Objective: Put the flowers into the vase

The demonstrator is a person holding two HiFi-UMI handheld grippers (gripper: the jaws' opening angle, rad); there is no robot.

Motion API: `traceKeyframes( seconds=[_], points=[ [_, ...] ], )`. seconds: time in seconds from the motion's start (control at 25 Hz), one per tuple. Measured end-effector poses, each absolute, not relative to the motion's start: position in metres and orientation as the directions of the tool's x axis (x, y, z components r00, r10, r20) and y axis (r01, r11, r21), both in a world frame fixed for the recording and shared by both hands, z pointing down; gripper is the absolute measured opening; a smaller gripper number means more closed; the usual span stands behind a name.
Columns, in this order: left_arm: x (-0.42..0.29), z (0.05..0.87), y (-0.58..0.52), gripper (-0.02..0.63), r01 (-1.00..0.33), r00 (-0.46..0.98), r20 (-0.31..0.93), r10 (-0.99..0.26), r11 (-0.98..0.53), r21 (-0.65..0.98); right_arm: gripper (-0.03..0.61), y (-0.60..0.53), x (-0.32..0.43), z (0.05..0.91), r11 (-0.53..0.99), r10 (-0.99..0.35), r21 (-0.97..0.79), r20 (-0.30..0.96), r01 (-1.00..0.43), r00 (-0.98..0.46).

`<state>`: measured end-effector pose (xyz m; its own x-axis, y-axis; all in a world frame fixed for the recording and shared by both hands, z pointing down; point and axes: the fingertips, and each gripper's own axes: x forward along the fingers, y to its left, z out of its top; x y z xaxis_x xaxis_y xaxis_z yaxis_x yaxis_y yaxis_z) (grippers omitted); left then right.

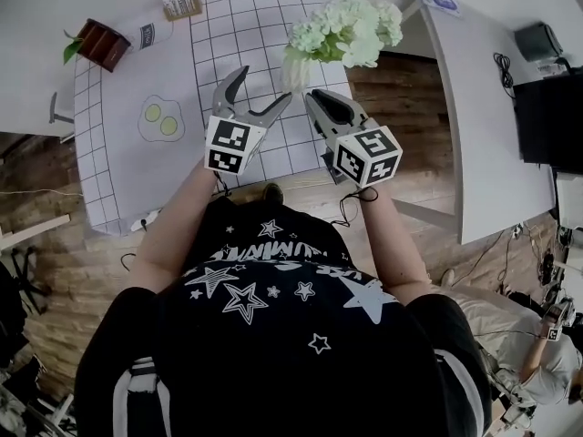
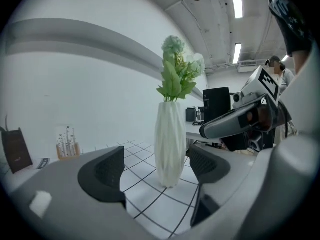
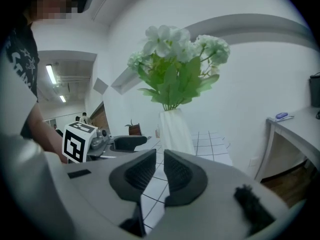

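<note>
A tall white faceted vase [image 2: 170,144] stands on the white grid-patterned tablecloth [image 1: 246,35], with white and pale green flowers [image 1: 346,27] and their green leaves rising out of it. In the right gripper view the flowers [image 3: 175,59] spread above the vase [image 3: 175,131]. My left gripper [image 1: 264,87] is open just left of the vase, nothing between its jaws, the vase seen beyond their gap [image 2: 156,168]. My right gripper [image 1: 312,96] sits close on the vase's right, its pads [image 3: 142,173] a narrow slit apart and empty.
A fried-egg coaster [image 1: 161,119] lies left on the cloth. A brown planter box [image 1: 100,44] and a small bottle rack [image 1: 179,0] stand at the far left. A white side table [image 1: 474,107] and a black monitor [image 1: 551,121] are at the right.
</note>
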<state>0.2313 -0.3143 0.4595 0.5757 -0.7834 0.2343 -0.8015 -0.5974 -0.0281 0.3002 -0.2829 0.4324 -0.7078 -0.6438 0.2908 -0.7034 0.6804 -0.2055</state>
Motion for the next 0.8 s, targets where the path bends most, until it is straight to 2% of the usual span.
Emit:
traceKeyframes(
  seconds=[0.12,0.32,0.6,0.8],
  points=[
    [0.188,0.457,-0.303,0.406,-0.831,0.54,0.234,-0.809,-0.556,-0.003,0.043,-0.275,0.276,0.43,0.691,-0.64,-0.207,0.27,-0.693,-0.719],
    [0.107,0.457,-0.281,0.337,-0.874,0.485,0.246,-0.839,-0.473,0.11,0.031,-0.264,0.229,0.428,0.679,-0.653,-0.216,0.26,-0.702,-0.711],
    [0.003,0.432,-0.254,0.25,-0.866,0.497,0.172,-0.851,-0.475,0.155,0.028,-0.245,0.134,0.423,0.684,-0.65,-0.202,0.265,-0.701,-0.712],
    [-0.05,0.42,-0.235,0.142,-0.829,0.554,0.126,-0.823,-0.531,0.176,0.028,-0.231,0.082,0.419,0.647,-0.685,-0.209,0.261,-0.733,-0.68]
  ],
)
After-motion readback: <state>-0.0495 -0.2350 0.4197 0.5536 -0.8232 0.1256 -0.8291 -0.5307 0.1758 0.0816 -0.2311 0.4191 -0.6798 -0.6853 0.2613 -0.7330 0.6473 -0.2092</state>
